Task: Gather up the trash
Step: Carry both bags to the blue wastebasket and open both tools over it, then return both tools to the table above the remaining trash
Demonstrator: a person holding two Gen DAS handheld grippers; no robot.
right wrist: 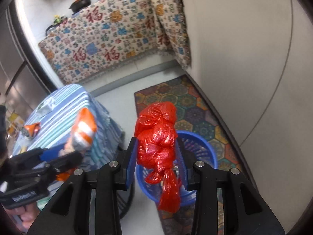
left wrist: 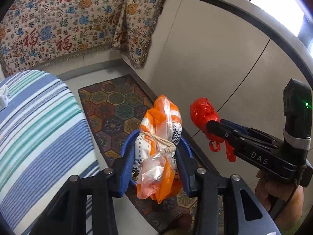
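Note:
My left gripper (left wrist: 156, 152) is shut on an orange-and-white plastic trash bag (left wrist: 160, 148) tied with string, held in the air above the patterned rug. My right gripper (right wrist: 156, 154) is shut on a knotted red plastic bag (right wrist: 158, 137) and holds it above a blue plastic basket (right wrist: 205, 148) on the floor. The red bag (left wrist: 203, 115) and right gripper (left wrist: 211, 125) also show at the right in the left wrist view. The orange-and-white bag (right wrist: 84, 129) and left gripper (right wrist: 66, 152) show at the left in the right wrist view.
A table with a blue-striped cloth (left wrist: 39, 129) stands at the left, with an orange wrapper (right wrist: 31, 129) and a small white packet (right wrist: 46, 107) on it. A hexagon-patterned rug (left wrist: 115, 105) lies by the white cabinet wall (left wrist: 205, 58). A patterned cloth (left wrist: 64, 29) hangs behind.

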